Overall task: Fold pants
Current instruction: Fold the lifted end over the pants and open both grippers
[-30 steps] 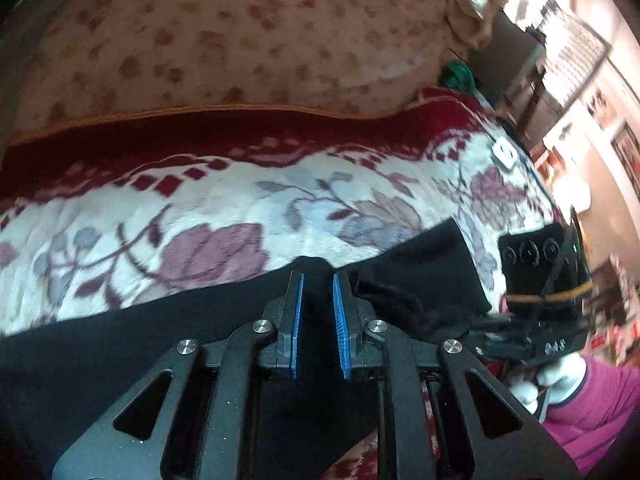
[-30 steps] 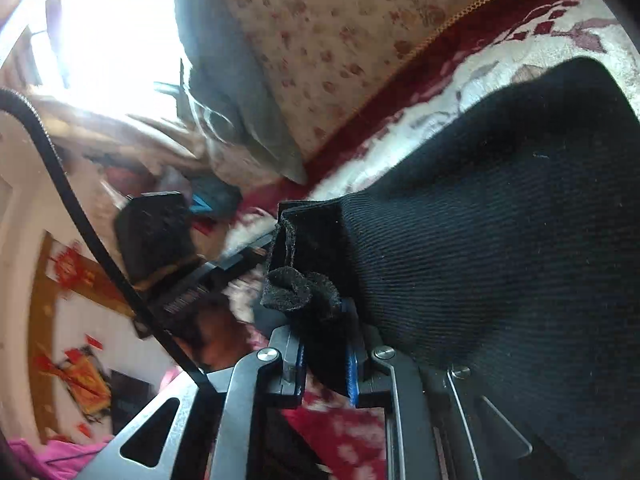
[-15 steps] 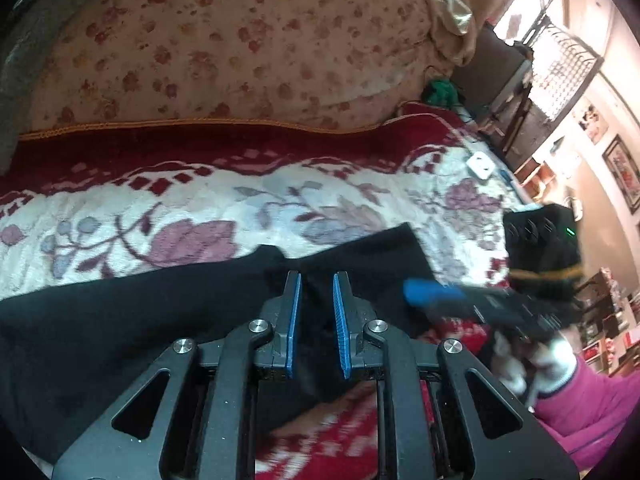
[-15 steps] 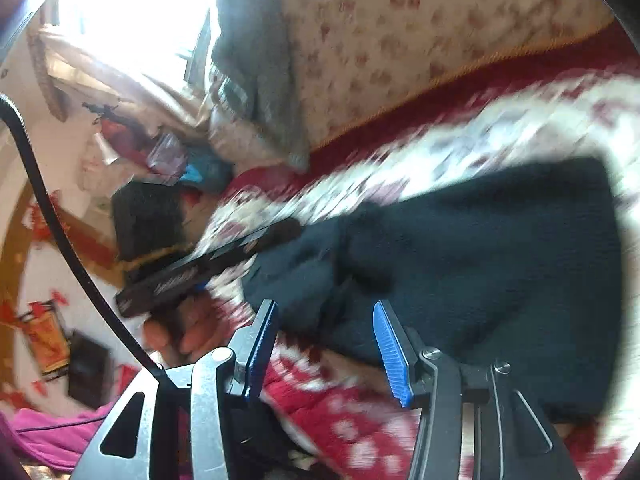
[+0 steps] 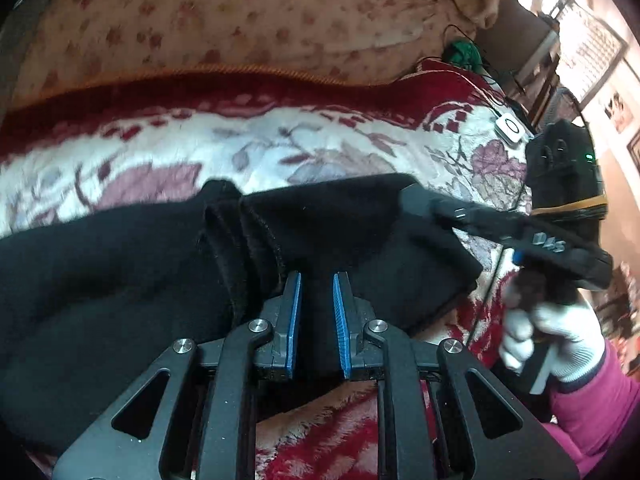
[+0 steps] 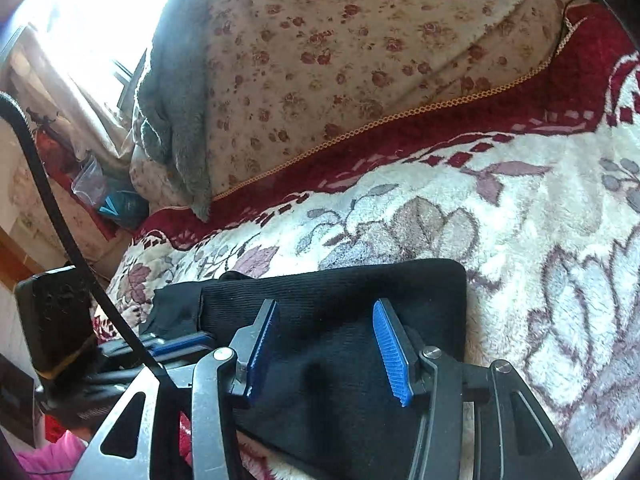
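The black pants [image 5: 132, 280] lie folded on the floral blanket [image 5: 280, 144]; they also show in the right wrist view [image 6: 340, 292]. My left gripper [image 5: 316, 296] hovers over the folded edge with its blue pads a small gap apart and black cloth behind the gap; a real grip does not show. My right gripper [image 6: 324, 332] is open and empty just above the pants' fold. The right tool [image 5: 520, 236] reaches over the pants' right end in the left wrist view, and the left tool [image 6: 168, 344] shows at lower left in the right wrist view.
A rose-patterned quilt [image 6: 360, 60] and a grey blanket [image 6: 176, 100] are piled behind the blanket's red border [image 6: 440, 128]. A small white device [image 5: 510, 128] with cables lies at the far right. Furniture and a bright window stand beyond.
My right gripper let go of the bunched pant end and opened, then drew back over the laid-down fold. The pants now lie doubled over on the blanket. The left gripper's gap stayed narrow.
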Tool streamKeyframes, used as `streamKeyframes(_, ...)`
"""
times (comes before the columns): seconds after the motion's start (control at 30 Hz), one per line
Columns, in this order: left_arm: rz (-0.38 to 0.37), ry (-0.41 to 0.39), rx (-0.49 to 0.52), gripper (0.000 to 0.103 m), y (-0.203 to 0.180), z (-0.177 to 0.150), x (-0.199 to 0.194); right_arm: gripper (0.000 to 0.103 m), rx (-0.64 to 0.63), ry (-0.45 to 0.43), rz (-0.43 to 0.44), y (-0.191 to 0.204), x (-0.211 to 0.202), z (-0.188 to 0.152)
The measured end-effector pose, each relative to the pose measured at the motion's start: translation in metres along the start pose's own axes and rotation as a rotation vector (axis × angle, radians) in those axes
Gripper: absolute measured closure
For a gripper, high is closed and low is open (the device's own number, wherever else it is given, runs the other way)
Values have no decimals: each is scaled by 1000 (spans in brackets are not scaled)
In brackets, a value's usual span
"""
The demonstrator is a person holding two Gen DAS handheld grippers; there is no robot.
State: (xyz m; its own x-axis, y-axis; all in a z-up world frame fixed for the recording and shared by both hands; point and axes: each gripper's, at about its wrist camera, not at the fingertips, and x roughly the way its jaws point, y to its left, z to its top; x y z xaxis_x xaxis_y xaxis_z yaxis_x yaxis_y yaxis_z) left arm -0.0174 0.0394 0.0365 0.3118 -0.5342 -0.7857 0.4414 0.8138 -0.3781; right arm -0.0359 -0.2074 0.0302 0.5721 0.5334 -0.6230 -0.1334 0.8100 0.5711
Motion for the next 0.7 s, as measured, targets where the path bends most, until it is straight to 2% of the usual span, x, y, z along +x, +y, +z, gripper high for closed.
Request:
streamKeyframes(0.13, -29, -16, -38, 89, 7, -1, -7, 55, 29, 3, 16, 4, -9, 3)
streamKeyframes(0.2, -18, -22, -51, 89, 7, -1, -13, 55, 26, -5, 36, 13, -15, 5)
streamKeyframes(0.23, 0, -27, -56, 89, 8, -2, -18, 55, 21, -8, 44, 17, -17, 5)
streamKeyframes(0.3, 46, -31, -72, 81, 10, -4, -25, 55, -5, -3, 58, 32, -18, 8)
streamKeyframes(0.47, 142, -85, -149, 54, 26, -16, -57, 55, -87, 53, 131, 75, -2, 11)
streamKeyframes(0.63, 319, -116, -197, 53, 48, -32, -86, 53, -161, 107, 169, 111, 25, 13)
streamKeyframes(0.7, 351, -126, -222, 53, 58, -40, -96, 47, -188, 130, 181, 124, 40, 13)
